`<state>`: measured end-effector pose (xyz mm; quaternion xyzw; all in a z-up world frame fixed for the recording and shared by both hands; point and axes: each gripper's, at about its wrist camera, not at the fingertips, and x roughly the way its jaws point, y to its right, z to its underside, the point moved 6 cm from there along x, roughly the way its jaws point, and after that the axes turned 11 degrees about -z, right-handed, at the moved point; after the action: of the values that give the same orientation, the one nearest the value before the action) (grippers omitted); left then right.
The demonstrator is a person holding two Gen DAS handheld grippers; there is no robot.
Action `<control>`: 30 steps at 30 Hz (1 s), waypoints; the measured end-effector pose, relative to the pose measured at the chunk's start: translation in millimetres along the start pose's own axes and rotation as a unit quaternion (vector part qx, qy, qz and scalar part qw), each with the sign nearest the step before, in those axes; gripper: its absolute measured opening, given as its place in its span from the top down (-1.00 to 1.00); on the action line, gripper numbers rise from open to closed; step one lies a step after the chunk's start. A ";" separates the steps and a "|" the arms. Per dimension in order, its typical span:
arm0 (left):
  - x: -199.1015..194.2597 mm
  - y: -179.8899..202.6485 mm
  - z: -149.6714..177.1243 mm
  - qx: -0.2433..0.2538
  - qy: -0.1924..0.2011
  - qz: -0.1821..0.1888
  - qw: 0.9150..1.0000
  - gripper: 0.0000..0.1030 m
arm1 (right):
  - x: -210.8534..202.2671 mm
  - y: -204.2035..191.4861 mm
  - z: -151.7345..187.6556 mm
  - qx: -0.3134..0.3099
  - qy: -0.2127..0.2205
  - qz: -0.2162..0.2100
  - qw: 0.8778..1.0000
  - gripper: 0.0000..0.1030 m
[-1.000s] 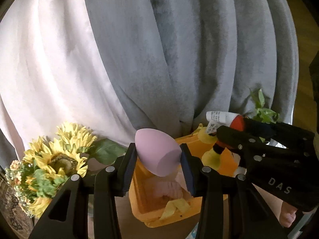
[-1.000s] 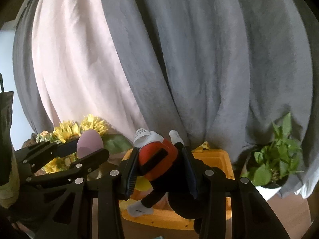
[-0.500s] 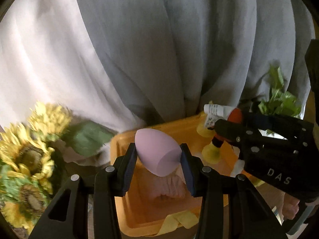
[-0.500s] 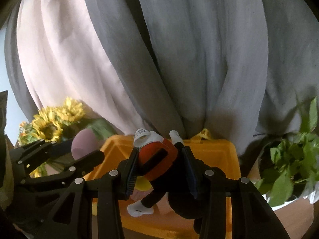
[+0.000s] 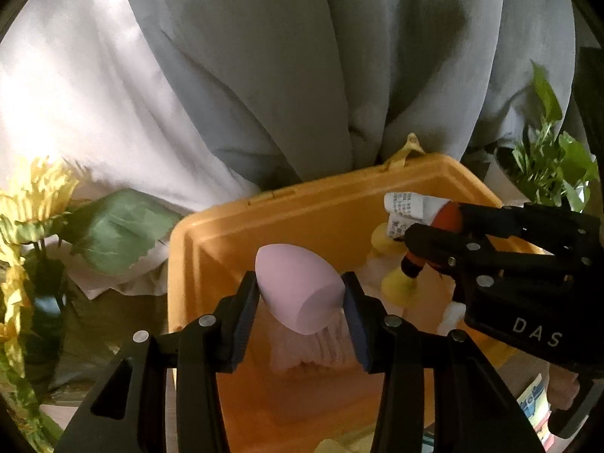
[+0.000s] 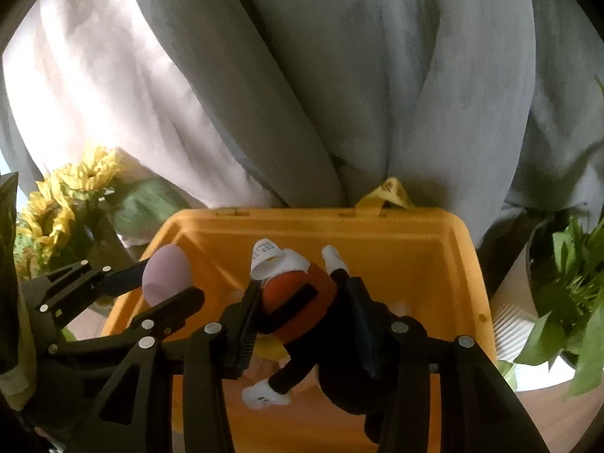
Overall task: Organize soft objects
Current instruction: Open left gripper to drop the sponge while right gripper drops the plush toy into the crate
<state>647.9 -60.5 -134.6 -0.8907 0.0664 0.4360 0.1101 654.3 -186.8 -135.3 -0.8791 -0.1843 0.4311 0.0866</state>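
My left gripper is shut on a pink egg-shaped sponge and holds it over the open orange bin. The sponge also shows in the right wrist view. My right gripper is shut on a black and red plush toy with white hands and a white tag, held above the same bin. In the left wrist view the plush toy hangs at the right with yellow feet. A pale pink soft object lies in the bin.
Grey and pale pink curtains hang behind the bin. Sunflowers stand to the left, also in the right wrist view. A potted green plant stands to the right. Some printed items lie at the lower right.
Both grippers have moved forward and down over the orange bin, which now fills the lower view. Each keeps hold of its object.
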 end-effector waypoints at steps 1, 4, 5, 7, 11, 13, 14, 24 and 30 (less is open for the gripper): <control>2.0 0.7 1.0 0.002 -0.003 0.001 1.000 0.13 | 2.6 1.4 0.9 0.002 -0.006 0.000 1.000 0.07; 5.1 0.8 3.8 0.006 -0.004 -0.001 1.000 0.08 | 6.3 5.1 2.2 0.006 -0.011 0.008 1.000 0.06; 5.4 1.1 4.1 0.007 -0.004 -0.002 1.000 0.00 | 8.1 6.5 2.5 0.009 -0.014 0.009 1.000 0.06; 4.7 1.7 4.5 0.009 -0.002 -0.002 1.000 -0.15 | 8.2 6.9 2.4 0.010 -0.014 0.010 1.000 0.06; -0.7 1.3 4.1 0.008 0.004 -0.003 1.000 -0.19 | 4.8 3.0 -1.7 0.010 -0.010 0.008 1.000 0.00; -5.1 -1.2 5.0 0.004 0.007 -0.003 1.000 -0.19 | 0.4 1.1 -3.1 0.011 -0.005 0.008 1.000 0.00; -8.0 -1.8 5.8 0.002 0.009 -0.003 1.000 -0.19 | -2.7 -0.5 -3.7 0.010 -0.001 0.009 1.000 0.00; -53.4 -9.2 11.7 -0.007 0.037 -0.005 0.999 -0.19 | -41.5 -19.1 -1.3 0.015 0.031 0.018 0.999 0.00; -86.2 -13.6 17.7 -0.013 0.051 -0.016 0.999 -0.19 | -77.0 -35.2 8.1 0.011 0.053 0.034 0.998 0.00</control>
<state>584.7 -40.9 -75.1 -0.9140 0.0523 0.3892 0.1023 596.0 -185.2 -73.4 -0.9054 -0.1443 0.3888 0.0911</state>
